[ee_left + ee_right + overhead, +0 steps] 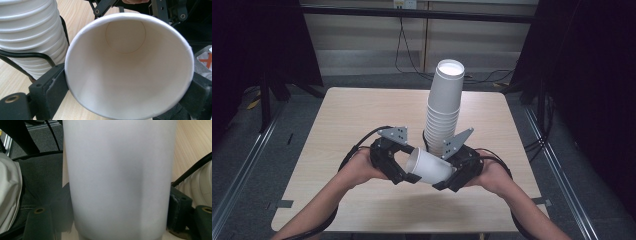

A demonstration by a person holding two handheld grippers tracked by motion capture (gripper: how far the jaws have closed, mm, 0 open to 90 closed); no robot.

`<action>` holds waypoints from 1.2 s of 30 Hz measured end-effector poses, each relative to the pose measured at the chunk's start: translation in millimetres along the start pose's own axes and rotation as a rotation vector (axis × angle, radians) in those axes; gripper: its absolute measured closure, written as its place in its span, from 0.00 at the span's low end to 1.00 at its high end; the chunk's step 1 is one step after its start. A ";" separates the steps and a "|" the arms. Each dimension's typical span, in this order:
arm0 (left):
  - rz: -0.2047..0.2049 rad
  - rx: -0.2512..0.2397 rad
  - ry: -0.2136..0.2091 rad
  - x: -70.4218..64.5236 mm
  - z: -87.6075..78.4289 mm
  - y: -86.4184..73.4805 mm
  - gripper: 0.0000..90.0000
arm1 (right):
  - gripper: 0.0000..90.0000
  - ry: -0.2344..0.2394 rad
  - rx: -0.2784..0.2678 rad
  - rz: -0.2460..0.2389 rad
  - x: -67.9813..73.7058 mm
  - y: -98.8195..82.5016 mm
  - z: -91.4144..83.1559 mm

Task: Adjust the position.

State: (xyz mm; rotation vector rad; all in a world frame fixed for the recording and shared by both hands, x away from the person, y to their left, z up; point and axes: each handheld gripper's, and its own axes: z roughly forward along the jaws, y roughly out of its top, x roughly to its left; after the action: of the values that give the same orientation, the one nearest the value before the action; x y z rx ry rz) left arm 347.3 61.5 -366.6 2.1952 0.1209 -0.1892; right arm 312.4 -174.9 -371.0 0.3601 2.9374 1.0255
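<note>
A single white paper cup (429, 166) lies on its side above the table's front half, held between both grippers. My left gripper (407, 170) has a jaw on either side of the cup's open rim (130, 72), with both pads touching it; the view looks straight into the cup's inside. My right gripper (447, 177) is shut on the cup's body (117, 177) near its base, which blocks most of the right gripper view. A tall stack of white paper cups (444, 107) stands just behind the grippers, leaning slightly right.
The light wooden table (362, 115) has free surface left, right and behind the stack. Black cables trail from both grippers around the stack's base (30, 32). Dark frame posts (264, 95) and floor rails flank the table.
</note>
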 end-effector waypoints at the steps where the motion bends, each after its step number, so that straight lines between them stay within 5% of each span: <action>1: -0.001 -0.001 0.000 0.1 -0.2 0.0 0.09 | 0.28 -0.001 0.000 0.000 0.0 0.0 0.2; 36: 0.037 0.022 0.033 -3.4 -4.1 6.0 0.15 | 0.28 -0.009 -0.013 0.009 -0.1 -1.8 7.4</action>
State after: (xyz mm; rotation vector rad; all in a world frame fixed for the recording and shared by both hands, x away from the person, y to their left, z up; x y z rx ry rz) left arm 345.3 61.2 -358.8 2.2214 0.0967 -0.1339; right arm 312.7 -171.7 -377.9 0.3771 2.9223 1.0409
